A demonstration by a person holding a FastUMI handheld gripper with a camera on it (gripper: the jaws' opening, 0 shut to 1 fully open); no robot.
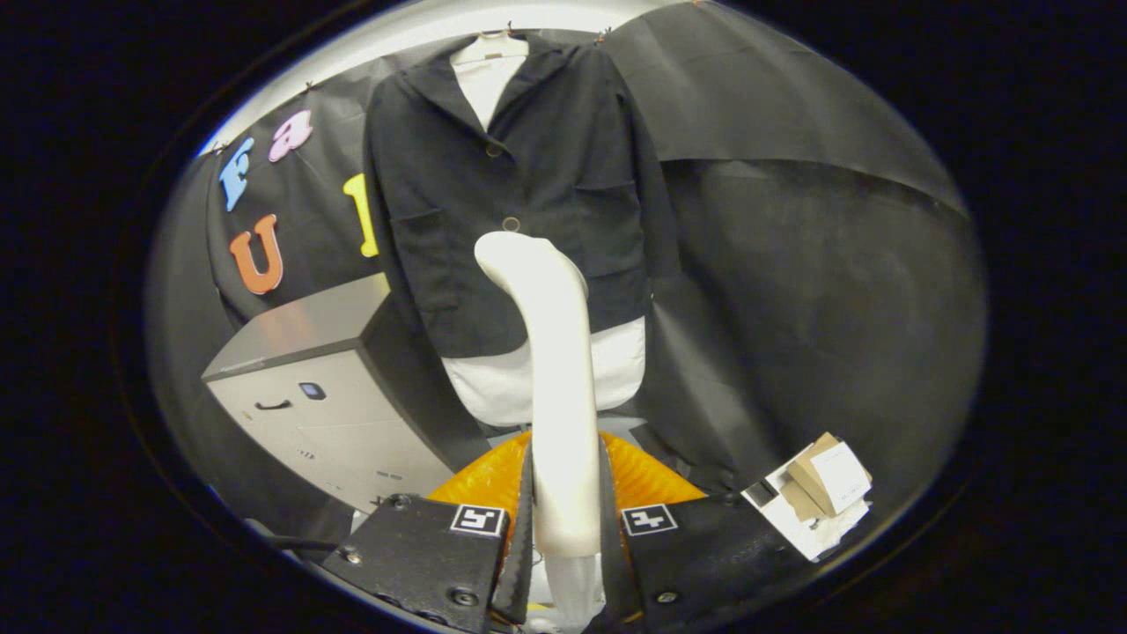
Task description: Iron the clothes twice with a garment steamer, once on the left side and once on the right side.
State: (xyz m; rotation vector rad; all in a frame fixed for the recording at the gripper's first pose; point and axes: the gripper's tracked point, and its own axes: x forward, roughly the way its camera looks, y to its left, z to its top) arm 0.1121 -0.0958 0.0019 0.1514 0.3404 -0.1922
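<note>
The gripper (563, 528) pinches the white steamer (553, 370) by its smooth handle, both fingers pressing its sides. The steamer's long axis runs up and away from the fingers, its curved head bending toward the dark jacket (528, 176), which hangs ahead over a white shirt (616, 370).

Tongs-mounted fisheye, facing hung jacket (519, 176)
</note>
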